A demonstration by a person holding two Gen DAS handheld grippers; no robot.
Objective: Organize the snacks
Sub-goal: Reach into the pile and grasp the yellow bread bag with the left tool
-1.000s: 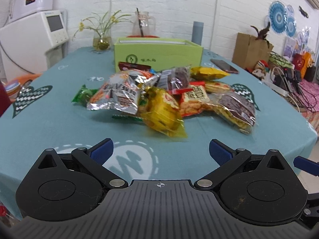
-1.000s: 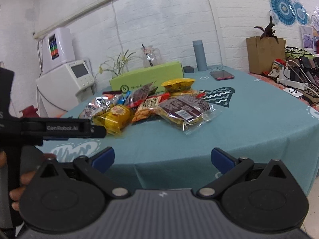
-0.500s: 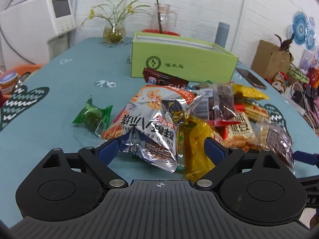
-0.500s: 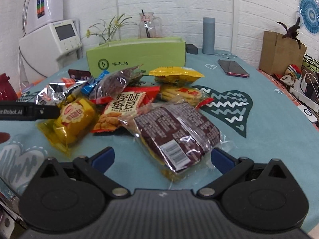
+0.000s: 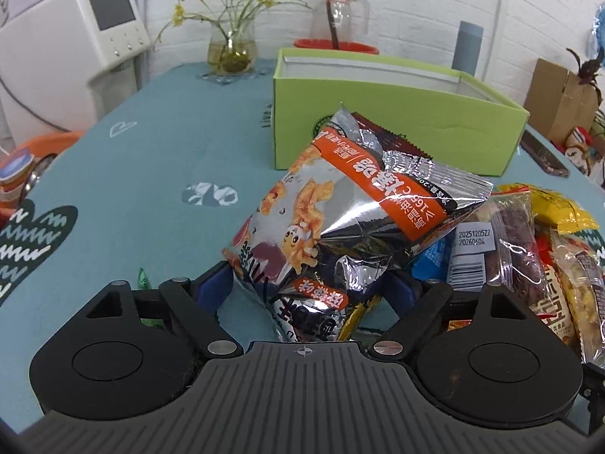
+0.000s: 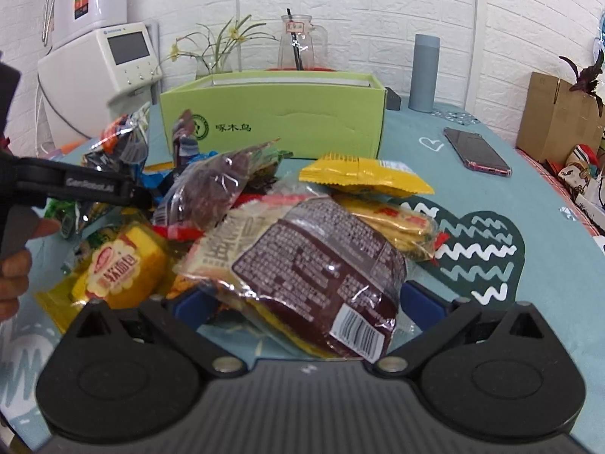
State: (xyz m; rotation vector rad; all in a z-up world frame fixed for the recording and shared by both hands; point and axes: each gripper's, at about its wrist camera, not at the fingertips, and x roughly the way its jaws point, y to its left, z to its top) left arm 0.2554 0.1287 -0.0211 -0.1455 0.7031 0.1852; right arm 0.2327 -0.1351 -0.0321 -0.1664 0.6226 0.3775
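A pile of snack packets lies on the teal tablecloth in front of an open green box (image 5: 397,121), which also shows in the right wrist view (image 6: 276,121). My left gripper (image 5: 310,283) is open, its fingers either side of the near end of a silver and orange chip bag (image 5: 340,212). My right gripper (image 6: 306,302) is open around the near end of a clear packet of dark brown snacks (image 6: 325,268). Beside it lie a yellow cake packet (image 6: 117,265) and a yellow bag (image 6: 363,176). The left gripper's body (image 6: 75,185) shows at the left.
A phone (image 6: 476,149) lies on the table at the right. A grey bottle (image 6: 425,72), a glass jug (image 6: 298,45) and a plant vase (image 5: 228,51) stand behind the box. A white appliance (image 5: 75,60) stands off the table's left, a cardboard box (image 6: 556,117) off its right.
Both grippers have moved forward into the pile. The chip bag now lies between the left fingers and the brown packet between the right fingers.
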